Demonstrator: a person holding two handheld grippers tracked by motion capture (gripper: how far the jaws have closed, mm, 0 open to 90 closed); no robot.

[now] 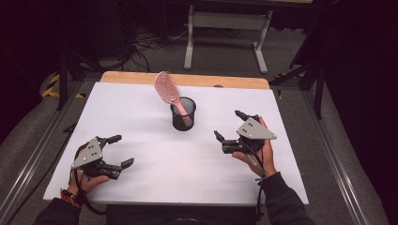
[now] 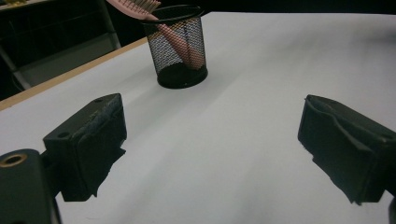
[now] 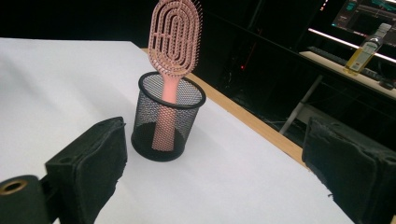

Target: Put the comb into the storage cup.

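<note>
A black mesh cup (image 1: 183,114) (image 2: 178,45) (image 3: 166,116) stands upright near the middle of the white table. A pink hairbrush (image 1: 169,89) (image 2: 139,7) (image 3: 176,36) stands in it handle down, its head leaning out toward the far left. My left gripper (image 1: 121,151) (image 2: 212,149) rests at the table's near left, open and holding nothing. My right gripper (image 1: 229,124) (image 3: 215,172) sits right of the cup, open and also empty, jaws pointing toward the cup.
The white board (image 1: 141,126) lies on a wooden table top (image 1: 126,77) that shows along the far edge. A grey table frame (image 1: 225,28) and cables lie on the floor beyond. A bottle (image 3: 369,46) stands on a far desk.
</note>
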